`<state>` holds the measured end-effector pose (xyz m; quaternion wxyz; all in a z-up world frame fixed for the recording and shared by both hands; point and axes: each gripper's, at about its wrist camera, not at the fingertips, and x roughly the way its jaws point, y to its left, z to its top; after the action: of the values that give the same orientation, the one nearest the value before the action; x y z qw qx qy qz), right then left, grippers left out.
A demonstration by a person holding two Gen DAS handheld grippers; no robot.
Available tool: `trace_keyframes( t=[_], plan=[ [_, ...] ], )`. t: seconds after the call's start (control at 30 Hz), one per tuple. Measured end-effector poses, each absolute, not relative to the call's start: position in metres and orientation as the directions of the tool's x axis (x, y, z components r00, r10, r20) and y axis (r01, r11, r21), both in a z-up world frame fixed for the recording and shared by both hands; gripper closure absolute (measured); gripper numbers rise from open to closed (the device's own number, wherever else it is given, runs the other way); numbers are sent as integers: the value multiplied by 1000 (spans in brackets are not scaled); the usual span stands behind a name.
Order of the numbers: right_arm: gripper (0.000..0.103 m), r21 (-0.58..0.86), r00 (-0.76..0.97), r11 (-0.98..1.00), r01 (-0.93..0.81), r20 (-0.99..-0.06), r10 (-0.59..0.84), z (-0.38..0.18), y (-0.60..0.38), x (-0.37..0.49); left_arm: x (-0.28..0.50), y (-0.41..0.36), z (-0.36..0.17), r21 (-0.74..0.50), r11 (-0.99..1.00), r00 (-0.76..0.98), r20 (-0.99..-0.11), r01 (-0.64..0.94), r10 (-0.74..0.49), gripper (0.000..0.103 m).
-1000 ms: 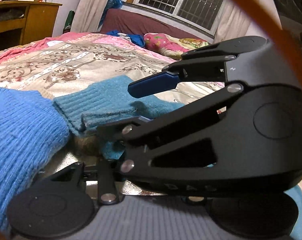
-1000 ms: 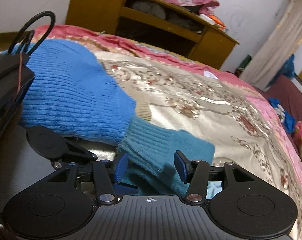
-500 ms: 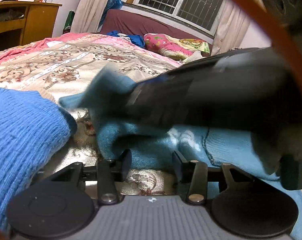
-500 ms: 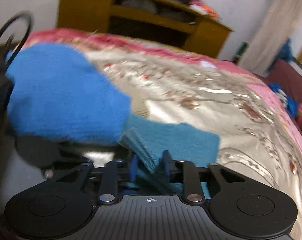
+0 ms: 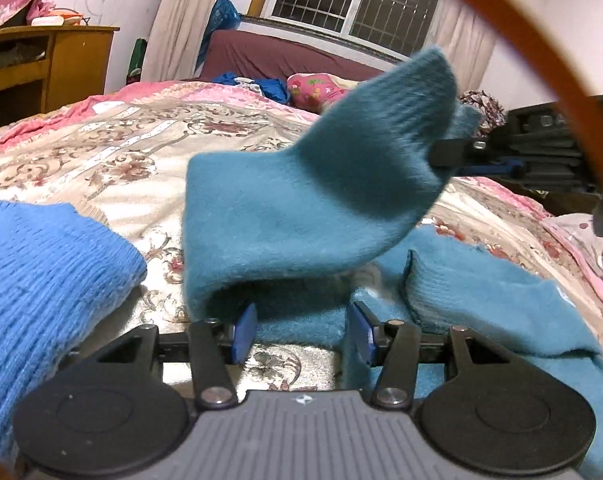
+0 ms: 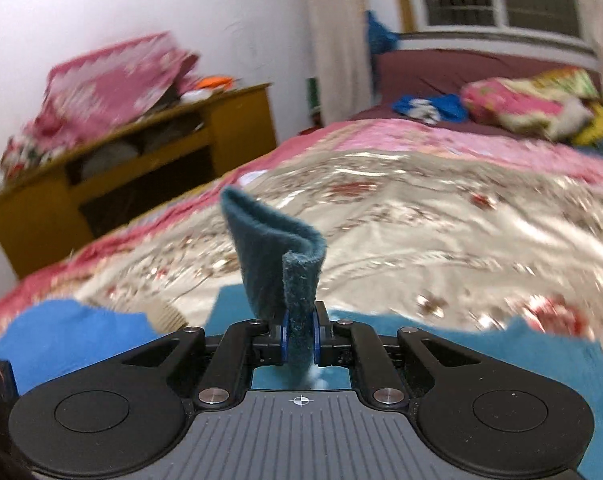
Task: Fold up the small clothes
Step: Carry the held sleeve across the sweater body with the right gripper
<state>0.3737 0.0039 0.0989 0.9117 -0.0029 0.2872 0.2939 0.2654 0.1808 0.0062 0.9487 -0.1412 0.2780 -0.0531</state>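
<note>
A teal knit garment (image 5: 301, 208) lies on the patterned bedspread (image 5: 121, 148). My right gripper (image 6: 300, 338) is shut on the garment's sleeve end (image 6: 277, 264) and holds it raised above the bed; in the left wrist view that gripper (image 5: 461, 148) shows at the right with the sleeve arching over. My left gripper (image 5: 301, 334) is open, low over the bed, its blue pads (image 5: 243, 332) on either side of the teal cloth's lower edge without pinching it.
A bright blue ribbed sweater (image 5: 41, 280) lies at the left. A wooden cabinet (image 6: 141, 164) with pink bedding on top stands by the wall. Pillows and clothes (image 6: 521, 100) sit at the far end of the bed. An orange cable (image 5: 541, 60) crosses the view.
My right gripper has shut on the teal sleeve and lifted it up and to the right. My left gripper stayed open and low.
</note>
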Motion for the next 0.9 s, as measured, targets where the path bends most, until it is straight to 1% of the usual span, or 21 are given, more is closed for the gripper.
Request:
trace_keyframes(
  t=[0.17, 0.37, 0.5, 0.73, 0.83, 0.9],
  plan=[
    [93, 297, 674, 838, -458, -499, 545, 98, -33, 374, 265, 173, 8, -248, 968, 847, -509, 27, -154, 48],
    [93, 364, 707, 849, -384, -475, 524, 93, -67, 368, 263, 169, 14, -231, 972, 855, -493, 48, -159, 47],
    [93, 405, 733, 851, -335, -455, 505, 98, -92, 371, 259, 159, 18, -191, 978, 861, -482, 77, -162, 47],
    [93, 429, 780, 855, -293, -409, 473, 113, -123, 361, 246, 130, 31, -129, 967, 860, -443, 220, -254, 46],
    [93, 432, 811, 869, -240, -403, 424, 116, -146, 357, 244, 121, 32, -117, 959, 850, -444, 259, -284, 42],
    [93, 440, 829, 875, -203, -398, 393, 116, -164, 355, 245, 118, 30, -112, 957, 843, -452, 269, -290, 42]
  ],
)
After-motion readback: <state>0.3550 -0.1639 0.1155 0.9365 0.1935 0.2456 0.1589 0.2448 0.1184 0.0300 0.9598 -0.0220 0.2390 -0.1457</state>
